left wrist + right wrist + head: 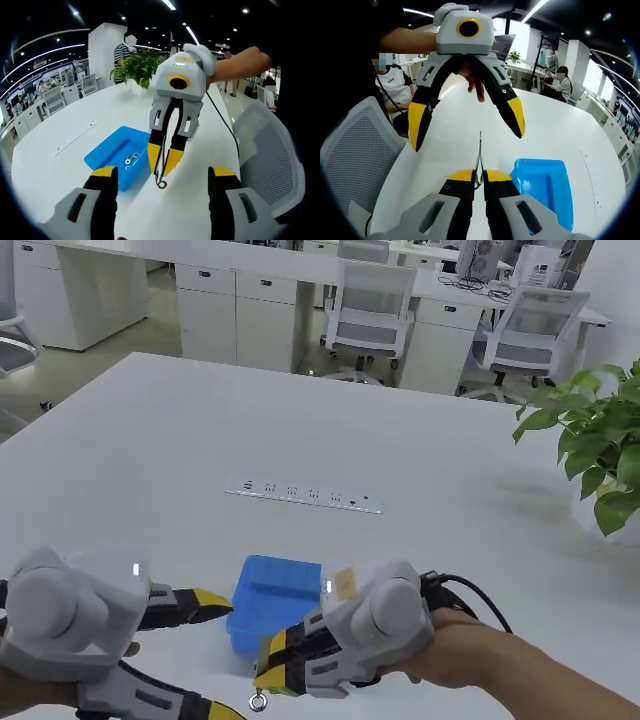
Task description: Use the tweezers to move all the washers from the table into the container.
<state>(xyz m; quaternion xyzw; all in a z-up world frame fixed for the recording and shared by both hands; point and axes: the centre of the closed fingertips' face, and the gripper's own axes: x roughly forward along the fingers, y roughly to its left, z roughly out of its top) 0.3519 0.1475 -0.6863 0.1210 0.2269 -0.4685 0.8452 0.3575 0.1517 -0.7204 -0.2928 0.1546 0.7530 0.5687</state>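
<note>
My right gripper [268, 665] is shut on thin metal tweezers [479, 152]. A small washer [258, 702] hangs at the tweezers' tip. It is just off the near edge of the blue container [275, 598], above the white table. In the left gripper view the right gripper [164, 167] points down with the washer [161, 185] beside the container [107, 150], and several washers [131, 160] lie inside. My left gripper [220, 655] stands open at the left with nothing between its jaws. It faces the right gripper [479, 175], and the container [545, 192] lies to the right.
A white power strip [303, 494] is set into the table [200, 440] beyond the container. A potted plant [600, 440] stands at the right edge. Office chairs [370, 300] and desks are behind the table. A mesh chair [270, 150] is close to the near table edge.
</note>
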